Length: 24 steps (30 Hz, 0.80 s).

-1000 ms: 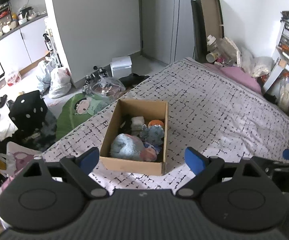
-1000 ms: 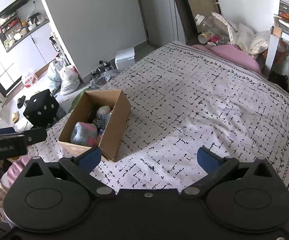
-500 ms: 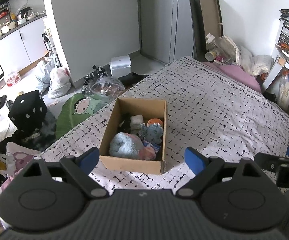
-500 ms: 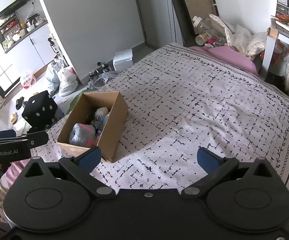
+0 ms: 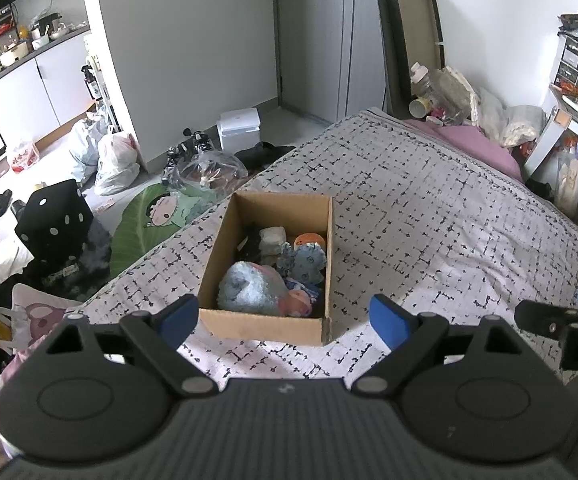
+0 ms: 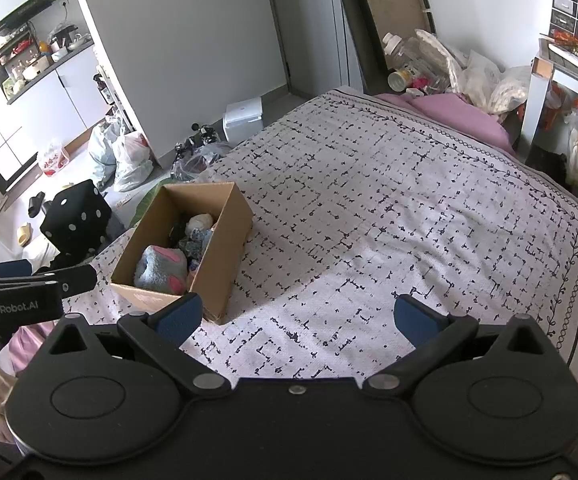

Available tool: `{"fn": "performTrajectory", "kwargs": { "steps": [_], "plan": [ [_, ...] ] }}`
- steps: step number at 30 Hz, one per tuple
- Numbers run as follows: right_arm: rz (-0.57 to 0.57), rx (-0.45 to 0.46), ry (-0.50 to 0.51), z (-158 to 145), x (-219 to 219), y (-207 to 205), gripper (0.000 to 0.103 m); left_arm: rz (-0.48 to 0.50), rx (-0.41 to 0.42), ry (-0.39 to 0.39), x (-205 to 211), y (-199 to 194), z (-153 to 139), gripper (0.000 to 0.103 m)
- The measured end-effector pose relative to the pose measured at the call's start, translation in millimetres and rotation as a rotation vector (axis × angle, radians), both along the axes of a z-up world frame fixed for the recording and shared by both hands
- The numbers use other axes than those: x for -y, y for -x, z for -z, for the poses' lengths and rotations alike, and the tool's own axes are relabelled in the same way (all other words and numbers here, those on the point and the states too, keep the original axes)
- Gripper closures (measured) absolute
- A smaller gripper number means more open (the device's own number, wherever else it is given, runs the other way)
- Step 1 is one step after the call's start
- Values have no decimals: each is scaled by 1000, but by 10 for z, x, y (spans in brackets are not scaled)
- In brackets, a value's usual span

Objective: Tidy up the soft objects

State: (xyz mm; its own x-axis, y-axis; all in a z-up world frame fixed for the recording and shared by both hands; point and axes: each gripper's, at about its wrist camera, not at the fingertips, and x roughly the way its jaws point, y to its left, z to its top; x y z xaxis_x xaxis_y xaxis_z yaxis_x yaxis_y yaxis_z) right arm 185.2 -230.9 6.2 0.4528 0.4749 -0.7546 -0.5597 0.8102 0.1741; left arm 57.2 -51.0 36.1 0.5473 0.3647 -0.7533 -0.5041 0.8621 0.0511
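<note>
A brown cardboard box (image 5: 267, 326) stands on the patterned bed cover, near its left edge; it also shows in the right wrist view (image 6: 225, 248). Inside lie several soft toys: a big blue-grey and pink plush (image 5: 251, 288) at the near end, a blue patterned one (image 5: 305, 260), an orange one (image 5: 309, 239) and a pale one (image 5: 272, 236) farther back. My left gripper (image 5: 283, 320) is open and empty, held above and in front of the box. My right gripper (image 6: 297, 316) is open and empty, over the bed cover to the right of the box.
The bed cover (image 6: 389, 216) stretches to the right and back. A pink pillow (image 5: 473, 146) and bags lie at the head. Left of the bed the floor holds a black dice cushion (image 5: 55, 220), a green leaf cushion (image 5: 145, 224), plastic bags (image 5: 115, 160) and a white box (image 5: 239, 128).
Both grippers have pulled back and up a little from the box; it looks slightly smaller. Both stay open and empty. The box and toys have not moved.
</note>
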Motion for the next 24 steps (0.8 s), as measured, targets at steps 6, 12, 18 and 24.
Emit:
{"fn": "performTrajectory", "kwargs": {
  "steps": [6, 12, 18, 24],
  "plan": [
    [-5, 8, 5, -36, -18, 21, 0, 2, 1, 4, -4, 6, -2, 12],
    [-7, 15, 7, -56, -33, 35, 0, -4, 7, 13, -34, 25, -15, 12],
    [-9, 24, 12, -74, -39, 43, 0, 5, 15, 14, -35, 35, -28, 12],
    [1, 31, 14, -90, -39, 46, 0, 8, 16, 14, -28, 36, -28, 12]
  ]
}}
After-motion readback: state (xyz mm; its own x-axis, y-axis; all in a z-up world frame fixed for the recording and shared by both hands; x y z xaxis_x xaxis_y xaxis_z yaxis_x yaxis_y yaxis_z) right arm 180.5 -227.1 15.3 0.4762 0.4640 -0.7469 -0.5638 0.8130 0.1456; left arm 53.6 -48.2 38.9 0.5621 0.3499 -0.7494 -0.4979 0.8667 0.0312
